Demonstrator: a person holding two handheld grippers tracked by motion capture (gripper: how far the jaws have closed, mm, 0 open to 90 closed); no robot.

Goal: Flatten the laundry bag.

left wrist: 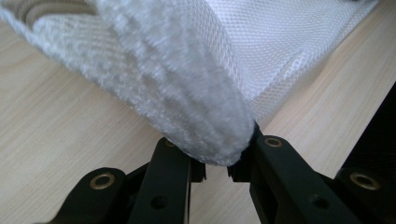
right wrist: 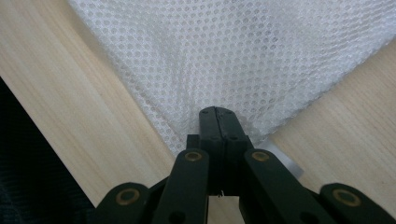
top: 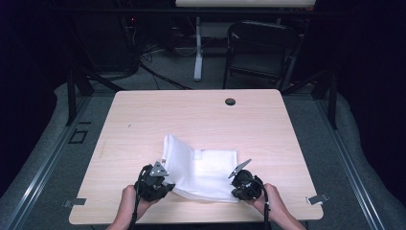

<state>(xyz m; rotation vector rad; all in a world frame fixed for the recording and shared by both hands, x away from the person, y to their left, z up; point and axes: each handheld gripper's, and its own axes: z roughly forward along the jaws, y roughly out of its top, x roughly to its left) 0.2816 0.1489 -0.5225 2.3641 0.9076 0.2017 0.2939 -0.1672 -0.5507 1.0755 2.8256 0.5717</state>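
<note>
While both grippers hold its near corners, the white mesh bag [top: 203,172] lies on the counter [top: 143,120] near the front edge, its left side lifted into a fold. The left gripper [top: 160,184] has its jaws nearly closed, pinching a thick bunched fold of mesh. The right gripper [top: 244,184] has its jaws fully closed on the thin right corner. I judge the bag light, limp and a little slippery; it will sag between grips, so corners or hems are the best places to hold it, with several layers pinched together.
</note>
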